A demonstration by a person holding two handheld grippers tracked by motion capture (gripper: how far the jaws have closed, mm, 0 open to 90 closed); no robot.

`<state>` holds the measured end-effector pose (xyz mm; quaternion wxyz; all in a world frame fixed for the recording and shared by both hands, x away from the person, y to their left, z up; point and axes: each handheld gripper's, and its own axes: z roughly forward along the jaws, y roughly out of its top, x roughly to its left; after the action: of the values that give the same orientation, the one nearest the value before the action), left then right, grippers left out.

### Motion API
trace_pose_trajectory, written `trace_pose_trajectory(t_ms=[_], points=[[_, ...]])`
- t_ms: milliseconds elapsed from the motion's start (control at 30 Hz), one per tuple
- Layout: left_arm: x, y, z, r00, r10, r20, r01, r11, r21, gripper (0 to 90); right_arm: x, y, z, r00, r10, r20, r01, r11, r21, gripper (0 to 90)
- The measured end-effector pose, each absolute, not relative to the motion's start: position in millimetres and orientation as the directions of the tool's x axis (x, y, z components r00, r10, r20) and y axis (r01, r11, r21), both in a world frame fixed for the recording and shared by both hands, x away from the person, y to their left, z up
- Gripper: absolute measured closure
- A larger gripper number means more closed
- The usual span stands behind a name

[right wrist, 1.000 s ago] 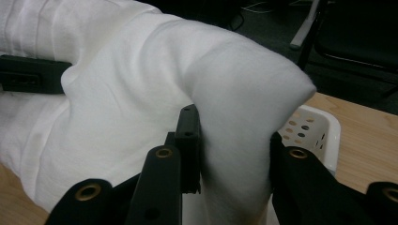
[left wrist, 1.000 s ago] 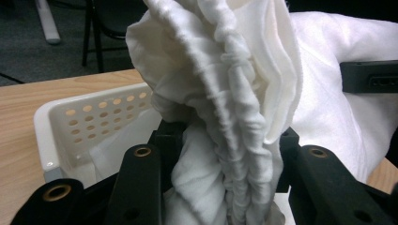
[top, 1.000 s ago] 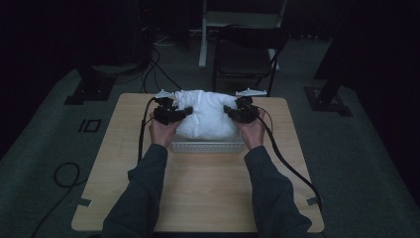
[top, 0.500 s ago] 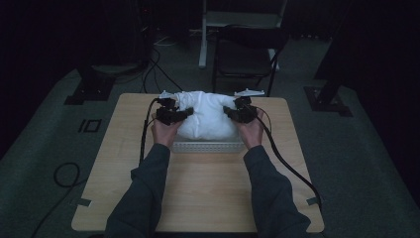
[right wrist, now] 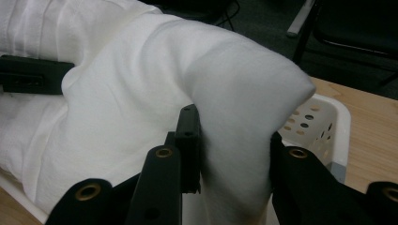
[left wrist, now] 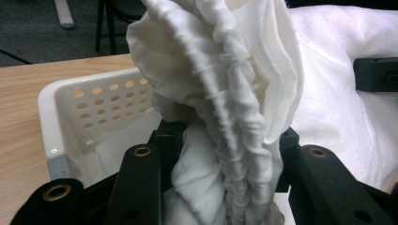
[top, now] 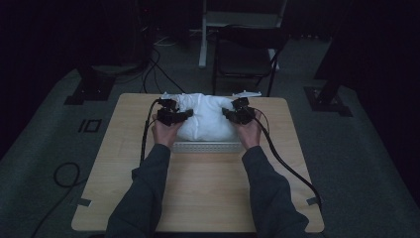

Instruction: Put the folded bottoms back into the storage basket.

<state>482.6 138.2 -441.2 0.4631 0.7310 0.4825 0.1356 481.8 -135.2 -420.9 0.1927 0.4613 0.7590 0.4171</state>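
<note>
Left gripper: black two-jaw tool, clenched on a gathered bunch of white cloth. The bunch rises straight up from between the jaws, pleated into tight vertical ridges with a raw, slightly frayed edge on the side of the right-hand jaw. In the high view this gripper sits at the left flank of the cloth mound.

Right gripper: black two-jaw tool, clamped on a smooth, rounded fold of the same cloth. The fold bulges up and over both jaw tips; the rest spreads away past the left-hand jaw in broad soft creases. In the high view this gripper sits at the right flank of the mound.

Cloth: white woven fabric, matte, soft, heaped as one mound inside and above the basket, between the two grippers.

Basket: white plastic, rectangular, rounded corners, glossy rim, walls pierced with rows of small round holes. Beyond and beside the left-hand jaw in the left gripper view; beyond the right-hand jaw in the right gripper view, where a small grey tab shows at its corner. In the high view its front wall lies just below the mound.

Table: pale wood-grain top, rounded corners, under the basket.

Writing, brands, labels: none legible.
</note>
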Motion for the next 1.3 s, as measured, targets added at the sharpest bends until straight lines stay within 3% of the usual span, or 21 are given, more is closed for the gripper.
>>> trace_pose_trajectory(t_ms=[1300], points=[[496.2, 130.1, -470.3, 0.451, 0.858, -0.247, 0.679, -0.15, 0.719, 57.5, 496.8, -132.6, -452.6, -0.473, 0.872, 0.128, 0.626, 0.231, 0.745, 71.0]])
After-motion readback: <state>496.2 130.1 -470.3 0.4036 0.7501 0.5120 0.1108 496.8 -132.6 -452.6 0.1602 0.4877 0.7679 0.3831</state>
